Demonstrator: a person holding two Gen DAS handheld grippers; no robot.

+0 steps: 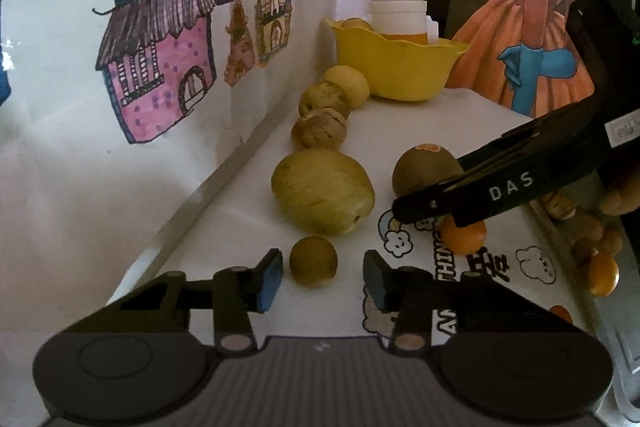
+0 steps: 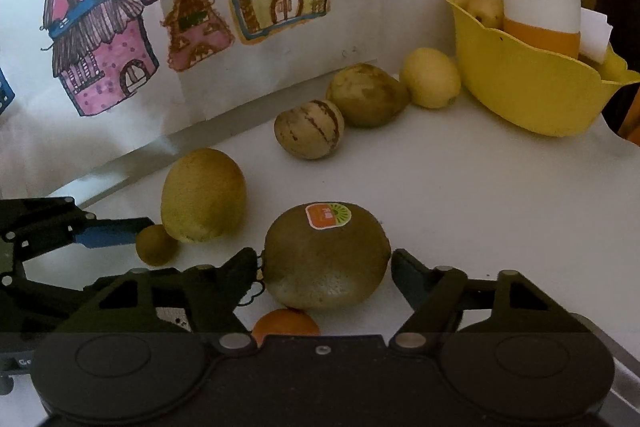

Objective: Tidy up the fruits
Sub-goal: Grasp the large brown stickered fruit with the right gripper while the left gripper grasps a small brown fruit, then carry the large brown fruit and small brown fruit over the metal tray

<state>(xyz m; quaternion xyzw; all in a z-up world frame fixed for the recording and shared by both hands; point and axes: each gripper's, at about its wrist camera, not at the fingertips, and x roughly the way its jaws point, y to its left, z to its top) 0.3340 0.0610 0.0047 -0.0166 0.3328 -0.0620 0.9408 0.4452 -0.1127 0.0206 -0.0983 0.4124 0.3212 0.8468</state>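
Kiwi (image 2: 326, 257) between right gripper (image 2: 325, 269) jaws

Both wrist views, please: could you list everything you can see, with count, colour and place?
Small round fruit: one, olive-green, between the left tongs' pads, untouched.
Stickered kiwi: one, brown-green, between the right tongs' pads; contact unclear.
Large fruit: one, yellow-green, beside the wall.
Striped fruit: one, tan, further along the wall.
Speckled fruit: one, olive, behind it.
Lemon: one, yellow, beside the bowl.
Bowl: one, yellow, far corner, holding a fruit and a jar.
Jar: one, white and orange.
Small orange: one, under the right tongs.
Left tongs: black, blue pads.
Right tongs: black.
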